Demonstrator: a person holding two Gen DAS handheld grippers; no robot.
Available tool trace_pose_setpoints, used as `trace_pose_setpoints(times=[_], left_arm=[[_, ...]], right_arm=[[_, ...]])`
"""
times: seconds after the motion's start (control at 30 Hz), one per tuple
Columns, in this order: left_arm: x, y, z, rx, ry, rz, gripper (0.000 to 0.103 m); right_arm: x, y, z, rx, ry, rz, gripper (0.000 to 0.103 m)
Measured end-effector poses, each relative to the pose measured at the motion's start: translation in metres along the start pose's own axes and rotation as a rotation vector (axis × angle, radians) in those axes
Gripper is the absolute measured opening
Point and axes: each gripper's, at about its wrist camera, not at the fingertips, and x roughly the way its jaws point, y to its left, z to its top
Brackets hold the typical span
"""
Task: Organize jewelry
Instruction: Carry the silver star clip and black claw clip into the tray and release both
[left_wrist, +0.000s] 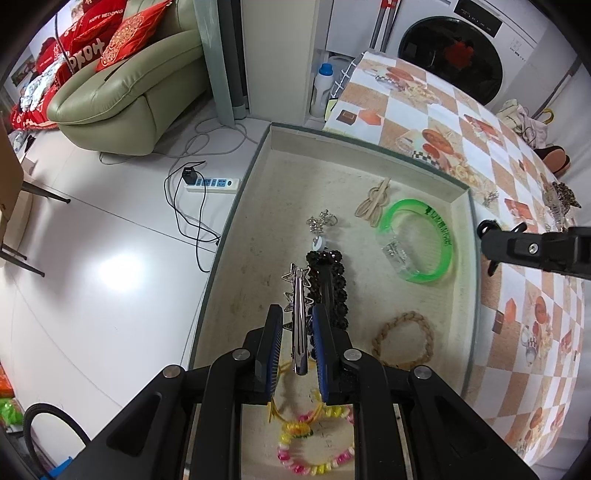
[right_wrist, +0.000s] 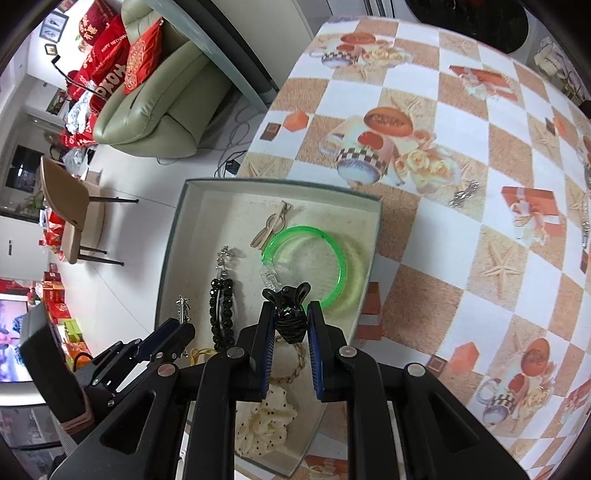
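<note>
1. Overall, the bench (right_wrist: 461, 258) carries a checkered cloth; a shallow tray (left_wrist: 236, 206) sits at its left edge, overhanging the floor side.
2. Tray holds a green bangle (left_wrist: 417, 240), braided ring (left_wrist: 404, 339), black beaded clip (left_wrist: 332, 291), beige clip (left_wrist: 375, 203), bead bracelet (left_wrist: 314, 461) and cream scrunchie (right_wrist: 266, 421).
3. Left gripper (left_wrist: 297, 325): fingers (left_wrist: 271, 343) flank a silver star hair clip (left_wrist: 297, 314) above the tray; contact cannot be confirmed.
4. Right gripper (right_wrist: 290, 321): fingers (right_wrist: 264, 339) clenched on a black claw clip (right_wrist: 290, 314), over the tray near its right edge.
</note>
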Motion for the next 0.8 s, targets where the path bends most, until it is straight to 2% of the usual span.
trace_pose_setpoints(times=[0.8], left_arm=[[0.031, -0.004, 0.002, 0.027, 0.039, 0.067, 0.021]], right_arm=[[0.069, -0.003, 0.015, 0.002, 0.056, -0.072, 0.019]])
